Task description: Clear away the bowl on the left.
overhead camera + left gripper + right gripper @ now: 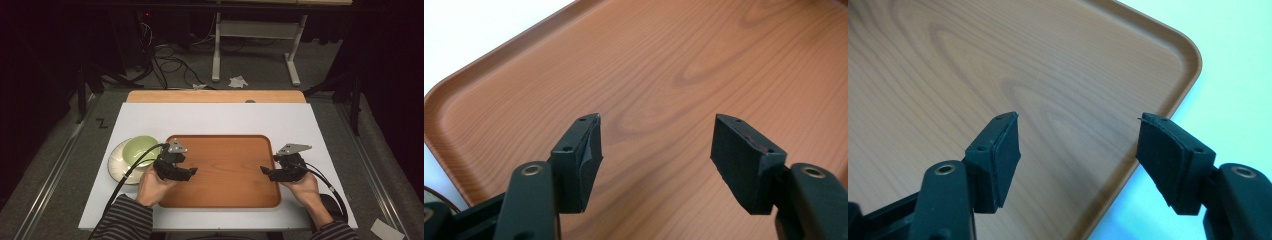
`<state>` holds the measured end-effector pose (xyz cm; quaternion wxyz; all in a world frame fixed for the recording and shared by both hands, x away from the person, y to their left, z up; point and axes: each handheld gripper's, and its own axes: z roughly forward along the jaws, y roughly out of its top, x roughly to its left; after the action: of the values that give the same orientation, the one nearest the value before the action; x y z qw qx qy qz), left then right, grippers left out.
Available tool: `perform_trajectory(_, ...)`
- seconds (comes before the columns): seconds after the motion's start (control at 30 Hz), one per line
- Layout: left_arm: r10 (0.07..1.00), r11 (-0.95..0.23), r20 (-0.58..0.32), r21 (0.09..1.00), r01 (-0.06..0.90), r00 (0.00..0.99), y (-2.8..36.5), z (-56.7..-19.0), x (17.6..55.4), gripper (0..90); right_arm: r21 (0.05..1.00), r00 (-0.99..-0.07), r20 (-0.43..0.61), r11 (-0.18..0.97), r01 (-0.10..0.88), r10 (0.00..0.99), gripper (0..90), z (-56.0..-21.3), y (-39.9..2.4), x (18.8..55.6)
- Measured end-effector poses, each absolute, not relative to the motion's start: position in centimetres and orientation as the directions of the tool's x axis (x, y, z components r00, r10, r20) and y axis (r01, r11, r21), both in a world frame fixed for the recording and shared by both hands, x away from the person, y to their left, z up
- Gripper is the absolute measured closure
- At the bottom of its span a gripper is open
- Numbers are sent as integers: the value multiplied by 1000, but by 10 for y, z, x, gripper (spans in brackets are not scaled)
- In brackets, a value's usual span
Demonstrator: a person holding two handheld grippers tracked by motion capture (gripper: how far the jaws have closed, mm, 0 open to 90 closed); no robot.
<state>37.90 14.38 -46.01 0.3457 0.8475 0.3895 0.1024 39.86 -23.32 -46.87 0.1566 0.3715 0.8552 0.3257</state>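
Observation:
A wooden tray (225, 170) lies in the middle of the white table top, with nothing on it. My left gripper (192, 171) hovers over the tray's left side, jaws wide apart and empty; in the left gripper view the left gripper (656, 150) looks down on the tray (674, 65) and its rounded corner. Over the tray's right edge my right gripper (264, 171) is held open and points inward. In the right gripper view the right gripper (1078, 150) has only the tray (948, 75) wood between its fingers.
A pale green bowl (140, 149) sits on a white plate (116, 161) left of the tray, just behind my left hand. The white table top (220, 120) runs back to a wooden strip (215, 96). Cables and a frame's legs are on the floor beyond.

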Motion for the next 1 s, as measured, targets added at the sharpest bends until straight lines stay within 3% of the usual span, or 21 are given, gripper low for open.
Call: perform_trajectory(1.0,763,-383,-107,719,580,637,161,-446,376,340,669,-693,-2,516,535,721,335,-470,-229,401)
